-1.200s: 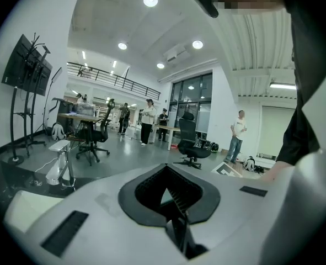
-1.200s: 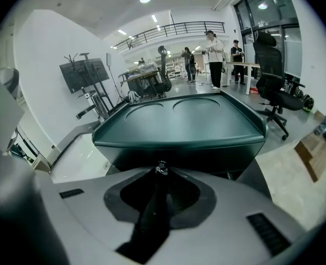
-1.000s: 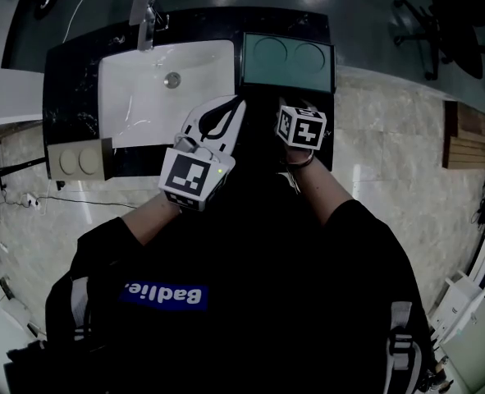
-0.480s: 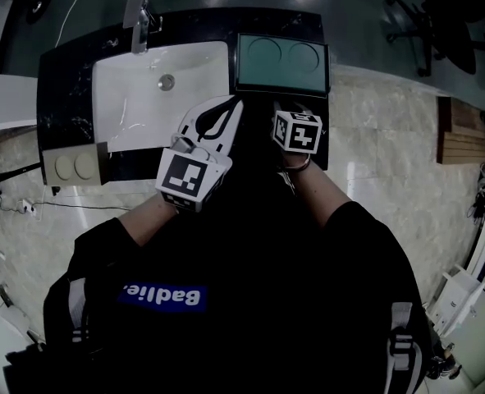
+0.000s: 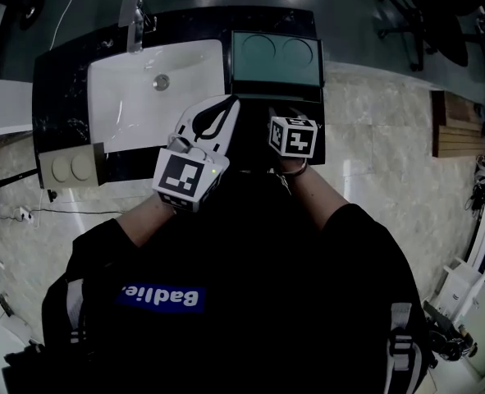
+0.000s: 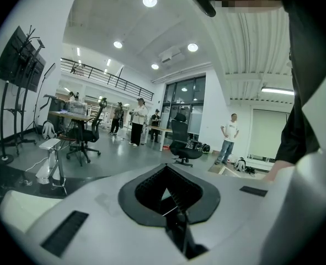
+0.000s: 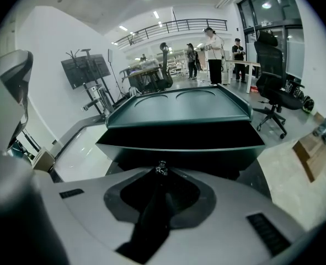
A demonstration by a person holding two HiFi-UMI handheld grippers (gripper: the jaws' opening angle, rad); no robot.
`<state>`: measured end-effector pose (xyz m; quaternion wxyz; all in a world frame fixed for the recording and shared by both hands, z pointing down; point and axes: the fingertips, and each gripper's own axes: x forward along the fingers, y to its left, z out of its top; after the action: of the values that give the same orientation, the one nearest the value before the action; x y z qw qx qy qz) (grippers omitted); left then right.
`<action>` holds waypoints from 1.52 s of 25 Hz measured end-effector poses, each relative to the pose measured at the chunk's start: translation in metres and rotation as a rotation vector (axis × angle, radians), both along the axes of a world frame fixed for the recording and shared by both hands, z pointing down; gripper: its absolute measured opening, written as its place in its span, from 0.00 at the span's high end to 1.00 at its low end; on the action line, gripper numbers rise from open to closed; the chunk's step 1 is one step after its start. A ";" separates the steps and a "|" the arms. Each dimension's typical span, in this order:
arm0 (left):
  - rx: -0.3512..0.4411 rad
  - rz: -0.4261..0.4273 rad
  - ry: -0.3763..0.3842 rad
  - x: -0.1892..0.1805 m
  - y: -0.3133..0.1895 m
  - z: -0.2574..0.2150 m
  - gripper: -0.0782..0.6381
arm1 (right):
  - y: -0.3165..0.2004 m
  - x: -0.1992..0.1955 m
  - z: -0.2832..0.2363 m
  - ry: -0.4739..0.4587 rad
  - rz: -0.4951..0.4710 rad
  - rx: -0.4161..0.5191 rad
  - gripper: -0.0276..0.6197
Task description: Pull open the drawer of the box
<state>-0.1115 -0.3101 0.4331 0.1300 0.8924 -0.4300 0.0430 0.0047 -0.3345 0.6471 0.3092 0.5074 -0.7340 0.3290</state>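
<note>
Counter [image 5: 61,97] spans left to right, sink [image 5: 144,97] on the left, green box [image 5: 276,58] on its far right. Its drawer [image 7: 207,139] faces me, so the pull runs straight toward my body. My right gripper [image 7: 161,171] is nearer, pinching the small knob [image 7: 161,167]; my left gripper [image 6: 167,193], closed and empty, points into the room. How far out the dark drawer sits I can't tell

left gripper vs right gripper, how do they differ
The left gripper points out into the room, jaws together on nothing; the right gripper faces the green box, jaws pinched on its drawer knob. The left gripper hangs by the sink, the right gripper at the box front. Both are shut.
</note>
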 end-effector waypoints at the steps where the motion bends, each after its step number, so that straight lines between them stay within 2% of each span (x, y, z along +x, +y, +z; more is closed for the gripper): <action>1: 0.000 0.003 -0.002 0.000 0.002 0.000 0.89 | 0.003 0.000 0.000 0.000 0.000 -0.001 0.86; 7: 0.005 0.032 -0.004 0.005 0.009 -0.002 0.89 | 0.020 0.001 0.002 -0.007 0.007 -0.002 0.86; 13: 0.027 0.038 0.024 0.008 0.016 0.001 0.89 | 0.037 0.002 0.004 -0.011 0.012 -0.008 0.86; 24: 0.009 0.105 0.032 0.018 0.028 -0.001 0.89 | 0.064 0.001 0.007 -0.006 0.020 -0.026 0.86; 28: 0.028 0.102 0.057 0.019 0.033 0.004 0.89 | 0.071 0.002 0.009 0.002 0.025 -0.030 0.86; 35: 0.015 0.109 0.060 0.022 0.037 0.005 0.89 | 0.079 0.007 0.007 0.008 0.027 -0.022 0.86; 38: 0.019 0.137 0.048 0.028 0.041 -0.001 0.89 | 0.080 0.008 0.003 0.016 0.018 -0.010 0.86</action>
<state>-0.0834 -0.2694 0.4321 0.1286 0.9216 -0.3652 0.0263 0.0127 -0.2547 0.6505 0.3144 0.5150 -0.7254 0.3314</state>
